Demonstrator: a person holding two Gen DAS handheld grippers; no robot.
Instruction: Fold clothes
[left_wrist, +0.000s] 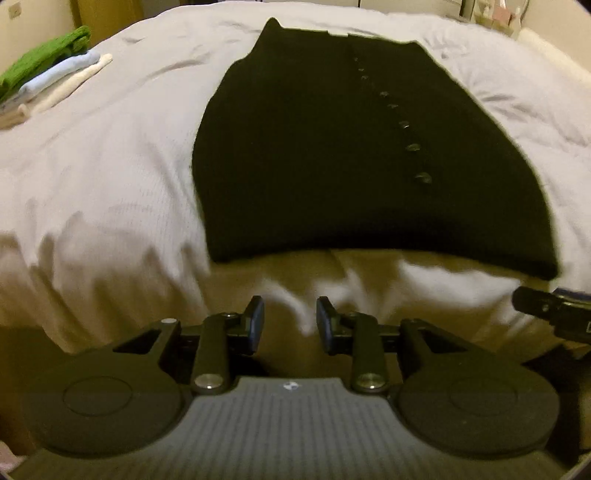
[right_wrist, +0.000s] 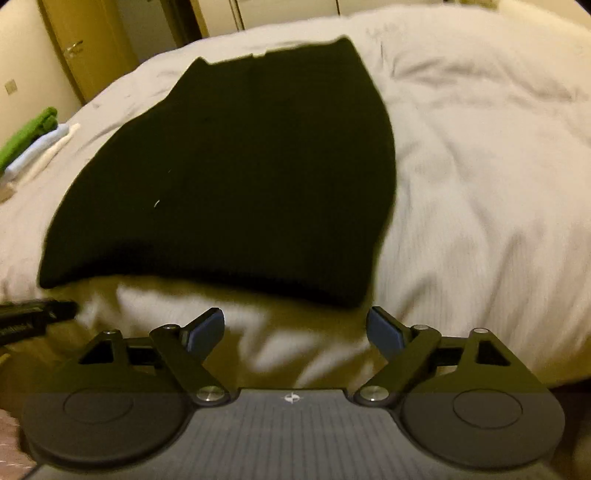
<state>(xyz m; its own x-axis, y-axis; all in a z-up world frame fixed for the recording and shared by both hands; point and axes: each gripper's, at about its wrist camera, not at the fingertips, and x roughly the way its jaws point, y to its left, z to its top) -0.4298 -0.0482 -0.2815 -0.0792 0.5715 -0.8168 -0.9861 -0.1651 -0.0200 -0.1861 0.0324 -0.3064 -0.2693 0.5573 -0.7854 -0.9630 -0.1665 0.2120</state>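
A black knit garment (left_wrist: 332, 155) with a row of dark buttons (left_wrist: 412, 147) lies flat on the white bed cover (left_wrist: 103, 177), folded into a rough rectangle. It also shows in the right wrist view (right_wrist: 236, 177). My left gripper (left_wrist: 290, 321) is open and empty, just short of the garment's near hem. My right gripper (right_wrist: 295, 332) is open wider and empty, near the garment's near right corner. The right gripper's tip (left_wrist: 546, 306) shows at the right edge of the left wrist view. The left gripper's tip (right_wrist: 33, 314) shows at the left edge of the right wrist view.
A stack of folded clothes (left_wrist: 44, 74), green on top, then light blue and cream, sits at the bed's far left; it also shows in the right wrist view (right_wrist: 29, 140). A wooden door (right_wrist: 85, 44) stands beyond the bed. Small items (left_wrist: 498, 14) sit on a shelf at far right.
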